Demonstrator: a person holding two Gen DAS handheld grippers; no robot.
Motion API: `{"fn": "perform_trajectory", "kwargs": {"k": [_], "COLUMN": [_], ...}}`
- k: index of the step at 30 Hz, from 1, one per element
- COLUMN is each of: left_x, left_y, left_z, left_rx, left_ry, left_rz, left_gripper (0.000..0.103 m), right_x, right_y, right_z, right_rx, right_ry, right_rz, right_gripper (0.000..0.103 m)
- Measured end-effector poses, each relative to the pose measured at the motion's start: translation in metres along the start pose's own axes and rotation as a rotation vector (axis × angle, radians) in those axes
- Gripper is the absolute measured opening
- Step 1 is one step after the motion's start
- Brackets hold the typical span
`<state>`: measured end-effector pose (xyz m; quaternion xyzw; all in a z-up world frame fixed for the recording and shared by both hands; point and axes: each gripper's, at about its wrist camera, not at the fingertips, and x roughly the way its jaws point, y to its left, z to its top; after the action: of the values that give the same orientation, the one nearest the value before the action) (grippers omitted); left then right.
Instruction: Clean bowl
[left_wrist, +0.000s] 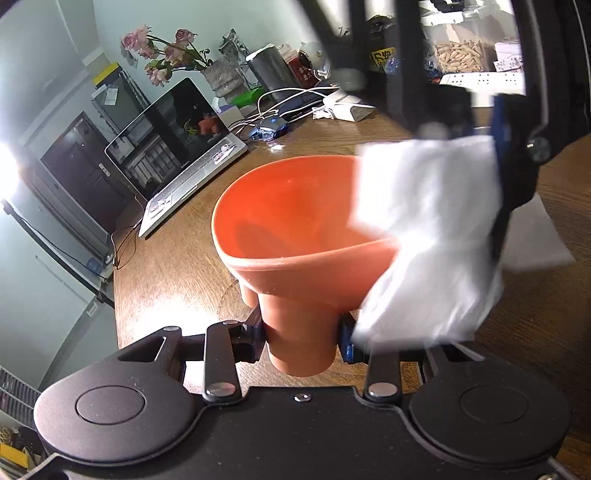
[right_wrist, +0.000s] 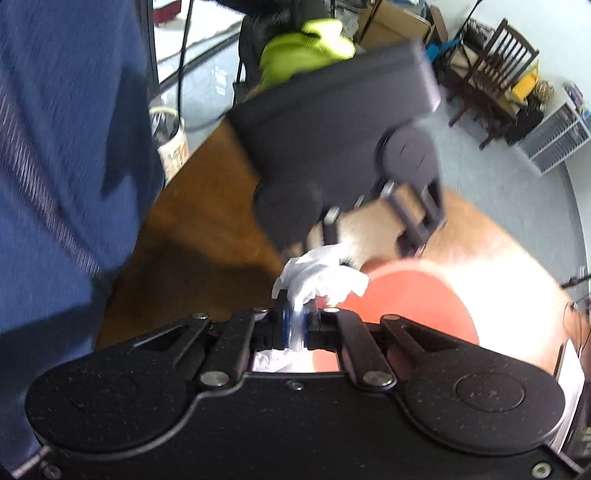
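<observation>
Nearest in the left wrist view, the left gripper (left_wrist: 301, 338) has its fingers (left_wrist: 253, 341) clenched on the narrow foot of the orange bowl (left_wrist: 295, 236), holding it tilted above the wooden tabletop (left_wrist: 177, 266), its mouth open toward the camera. At the bowl's right rim hangs a white tissue (left_wrist: 428, 236), blurred, seemingly brushing the rim's outer side. The right gripper (right_wrist: 295, 326) grasps that tissue (right_wrist: 321, 280) between its closed blue pads (right_wrist: 285, 326), and the bowl (right_wrist: 417, 299) shows just beyond them. Farther back on the tabletop stand an open laptop (left_wrist: 173, 155), a blue mouse (left_wrist: 269, 130), white cables (left_wrist: 284, 99) and a vase of pink roses (left_wrist: 162, 55).
</observation>
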<state>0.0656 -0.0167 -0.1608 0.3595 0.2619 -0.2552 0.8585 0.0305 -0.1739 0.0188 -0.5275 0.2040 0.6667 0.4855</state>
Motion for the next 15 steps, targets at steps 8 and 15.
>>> {"fn": "perform_trajectory", "kwargs": {"k": [8, 15], "left_x": [0.002, 0.004], "left_y": [-0.001, -0.002], "left_z": [-0.001, -0.004], "left_rx": [0.013, 0.014], "left_ry": [-0.004, -0.005], "left_rz": [0.003, 0.005], "left_gripper": [0.037, 0.037], "right_x": [-0.008, 0.016], "right_y": [-0.030, -0.072], "right_z": [0.020, 0.038], "right_rx": [-0.032, -0.010], "right_ry": [-0.048, -0.009], "right_rz": [-0.072, -0.158], "right_gripper": [0.006, 0.006]}}
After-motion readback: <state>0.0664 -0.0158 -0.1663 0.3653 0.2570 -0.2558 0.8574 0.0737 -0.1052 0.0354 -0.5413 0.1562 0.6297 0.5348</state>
